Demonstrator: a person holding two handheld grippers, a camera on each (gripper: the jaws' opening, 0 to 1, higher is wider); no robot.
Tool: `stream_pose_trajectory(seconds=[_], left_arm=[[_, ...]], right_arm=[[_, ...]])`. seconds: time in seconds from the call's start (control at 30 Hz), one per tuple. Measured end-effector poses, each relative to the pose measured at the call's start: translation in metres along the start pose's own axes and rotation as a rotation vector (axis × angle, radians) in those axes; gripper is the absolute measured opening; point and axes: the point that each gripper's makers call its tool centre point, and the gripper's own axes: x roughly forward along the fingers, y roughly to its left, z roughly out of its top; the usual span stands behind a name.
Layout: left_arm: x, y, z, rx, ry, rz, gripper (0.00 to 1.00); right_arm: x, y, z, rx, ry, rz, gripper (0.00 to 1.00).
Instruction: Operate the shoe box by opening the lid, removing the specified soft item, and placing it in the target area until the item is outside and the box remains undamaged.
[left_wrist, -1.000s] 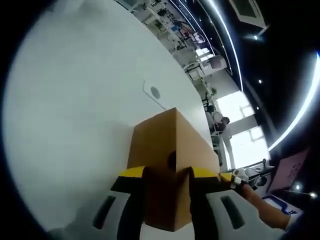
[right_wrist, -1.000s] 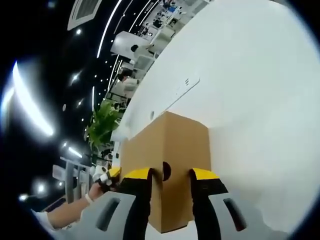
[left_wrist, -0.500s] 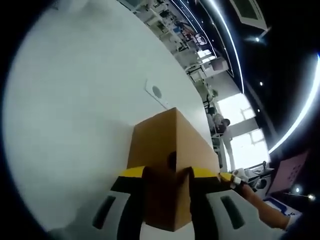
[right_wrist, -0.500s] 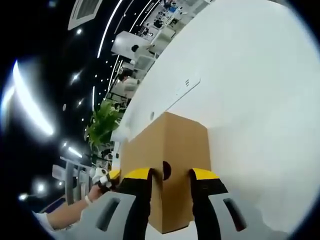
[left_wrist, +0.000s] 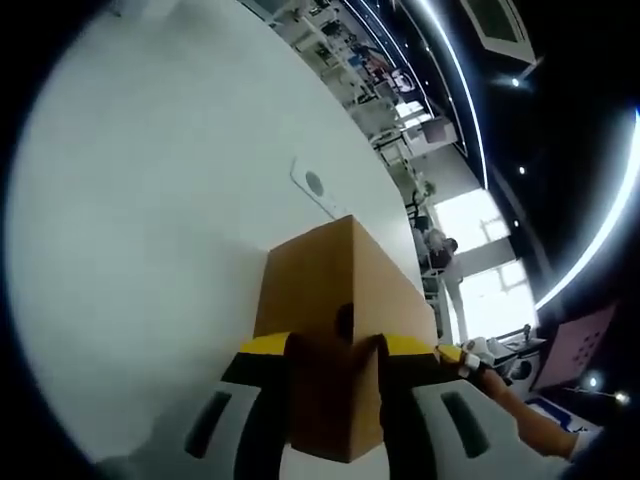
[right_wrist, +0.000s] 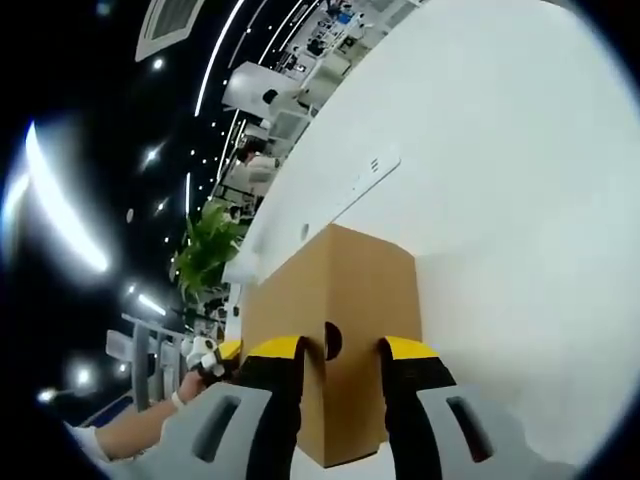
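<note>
Right now the brown cardboard shoe box (left_wrist: 335, 300) is sitting on the big white counter (left_wrist: 150, 250). In the left gripper view, the left gripper (left_wrist: 334, 350) is reaching up from 6 o'clock, and its two jaws with yellow tips are pinching one end of the box, one jaw on each side of a corner edge. A small round hole in the cardboard is showing just above the jaws. The lid is lying shut on the box, so what is inside is hidden and I cannot tell what it is holding.

In the right gripper view, the right gripper (right_wrist: 341, 352) is coming up from 6 o'clock too, and its jaws are pinching the other end of the shoe box (right_wrist: 345, 300) the same way, with a round hole showing between them.

At about 4 o'clock in the left gripper view, a person's hand (left_wrist: 478, 355) is peeking out beside the box. At about 8 o'clock in the right gripper view, the other hand (right_wrist: 203, 360) is showing beside the box.

A green plant (right_wrist: 205, 250) is standing past the counter (right_wrist: 520, 200) at about 9 o'clock in the right gripper view.
</note>
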Motion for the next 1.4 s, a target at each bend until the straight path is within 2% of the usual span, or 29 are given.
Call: stream_pose_trajectory(seconds=[0.27, 0.67, 0.8, 0.97, 1.07, 1.17, 1.4], left_arm=[[-0.004, -0.012, -0.012, 0.003, 0.008, -0.002, 0.33], [0.0, 0.002, 0.003, -0.014, 0.017, -0.009, 0.33], [-0.002, -0.004, -0.003, -0.009, 0.022, -0.008, 0.33], [-0.001, -0.005, -0.003, -0.007, 0.029, -0.01, 0.33], [-0.003, -0.015, -0.007, 0.004, 0.058, -0.032, 0.39], [-0.002, -0.016, -0.005, 0.024, 0.086, -0.044, 0.45], [-0.001, -0.019, -0.02, 0.087, 0.143, -0.026, 0.56]], right_arm=[[0.001, -0.002, 0.002, -0.011, 0.001, -0.003, 0.29], [0.001, -0.004, 0.002, 0.01, -0.01, 0.01, 0.3], [0.002, -0.004, 0.002, 0.013, -0.01, 0.008, 0.3], [0.002, -0.005, 0.003, 0.014, -0.012, 0.007, 0.3], [0.001, -0.002, 0.0, 0.017, -0.012, 0.007, 0.3], [0.001, -0.002, 0.0, 0.016, -0.011, 0.006, 0.3], [0.0, 0.0, -0.002, 0.0, -0.014, 0.007, 0.3]])
